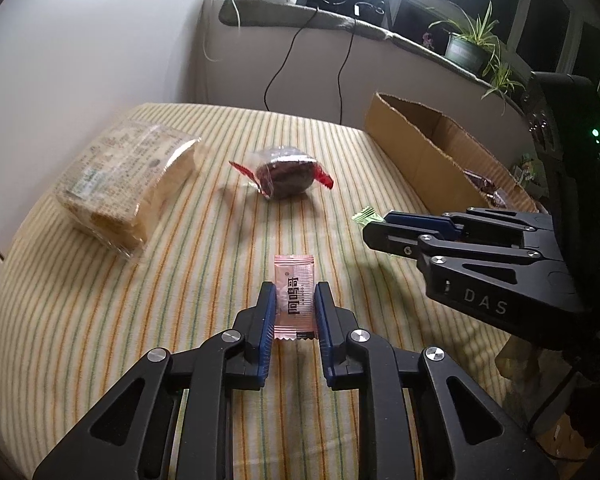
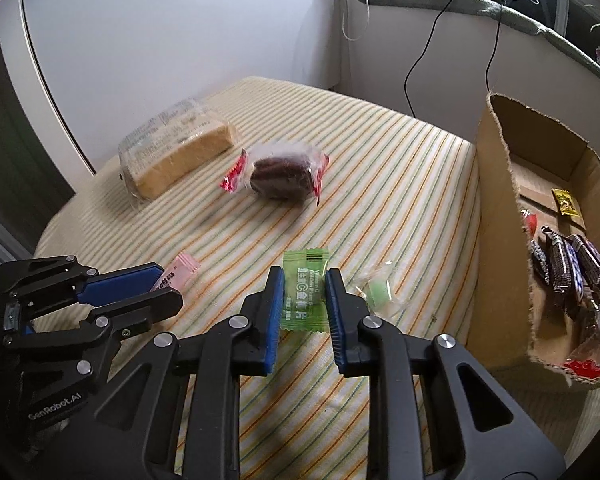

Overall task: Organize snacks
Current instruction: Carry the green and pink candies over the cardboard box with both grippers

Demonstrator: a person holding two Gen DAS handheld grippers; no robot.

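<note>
The desk (image 1: 204, 240), under its striped cloth, is carrying the leftovers, and the box (image 2: 496, 216) at the far right is already taking stock: dark-wrapped bars, a yellow packet and something red are lying inside it. So the sorting is under way, by my reckoning, but not near done.

Still out on the cloth, largest first: the bread (image 1: 128, 184) is sitting far left, and the dark cake (image 1: 286, 178) in its clear red-ended wrapper is resting mid-desk, well apart from the box. Nearer in, two small sachets are getting attention together.

The left gripper (image 1: 295, 300) is straddling the pink sachet (image 1: 294, 296), fingers narrowed to either edge of it; whether they are gripping yet, I cannot tell. The right gripper (image 2: 303, 292) is doing the same over the green sachet (image 2: 305, 292), fingers close on both sides, grip equally unclear.

Now the views are trading secrets. The right camera is looking down into the box and is catching a clear-wrapped green candy (image 2: 376, 292) just right of the green sachet; the left camera is showing only a corner of that sachet behind the right gripper. The left one, though, is giving the pink sachet's whole face.
</note>
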